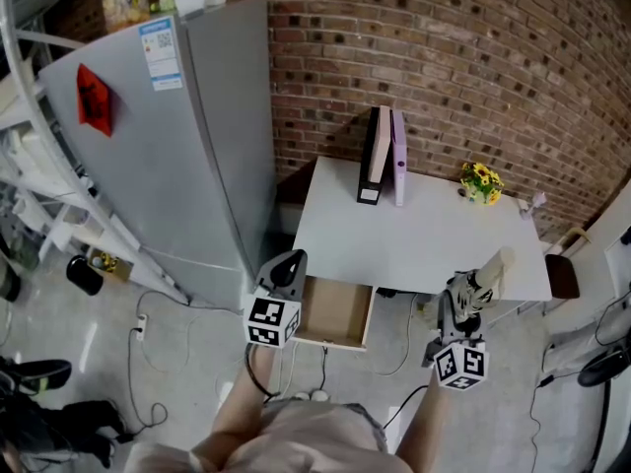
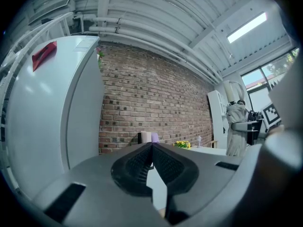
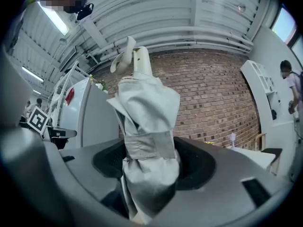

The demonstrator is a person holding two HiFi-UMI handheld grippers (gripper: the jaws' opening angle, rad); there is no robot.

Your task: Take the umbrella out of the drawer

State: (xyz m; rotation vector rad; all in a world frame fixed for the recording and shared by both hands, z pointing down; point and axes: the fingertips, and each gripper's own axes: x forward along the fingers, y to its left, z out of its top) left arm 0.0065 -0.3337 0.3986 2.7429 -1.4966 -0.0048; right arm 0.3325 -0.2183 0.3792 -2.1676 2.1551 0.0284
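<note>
Right tongs (image 1: pixel 472 292) hold umbrella (image 1: pixel 491 267); table (image 1: pixel 424 235) (drawer (image 1: pixel 335 313) open) meets brick wall (image 1: pixel 444 67).

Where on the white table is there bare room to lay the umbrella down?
The white table is bare across its middle and front edge. Things stand only along the back: two upright binders left of centre, yellow flowers toward the right corner. The open drawer also looks empty.

The surface (image 1: pixel 424 239) is being left bare in the middle; it is being hemmed by binders (image 1: pixel 383 156) and flowers (image 1: pixel 481 181) behind, the fridge (image 1: pixel 187 156) leftward, the open drawer (image 1: pixel 337 313) in front.
</note>
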